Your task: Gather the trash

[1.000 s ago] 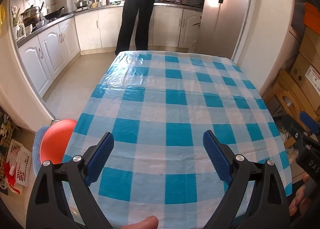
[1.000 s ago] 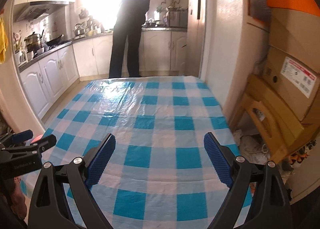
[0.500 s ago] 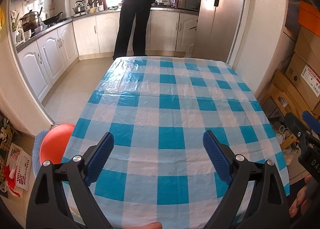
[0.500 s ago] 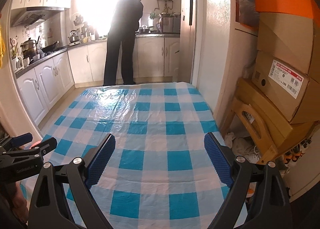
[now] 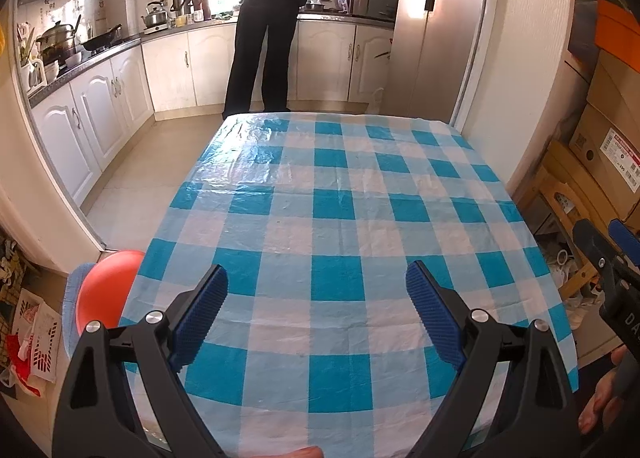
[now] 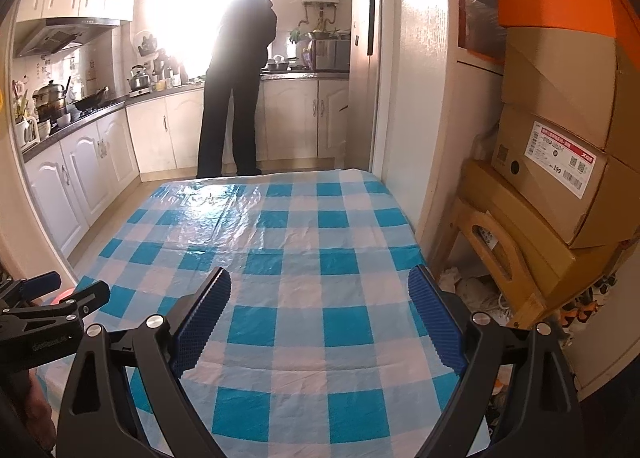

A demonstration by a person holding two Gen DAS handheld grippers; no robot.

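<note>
A table with a blue and white checked plastic cloth (image 5: 332, 225) fills both views; it also shows in the right wrist view (image 6: 296, 266). I see no trash on it. My left gripper (image 5: 318, 298) is open and empty above the near edge. My right gripper (image 6: 320, 298) is open and empty, held beside it on the right. Each gripper shows at the edge of the other's view: the right one (image 5: 612, 254) and the left one (image 6: 52, 298).
A person in dark clothes (image 5: 268, 21) stands at the kitchen counter beyond the table. A red stool (image 5: 106, 290) stands at the table's left. Cardboard boxes (image 6: 560, 153) and a wooden stool (image 6: 496, 254) crowd the right side. Bags lie on the floor at left (image 5: 28, 334).
Both grippers have pulled back and risen a little, so more of the table's near edge and the kitchen shows. Both stay open.
</note>
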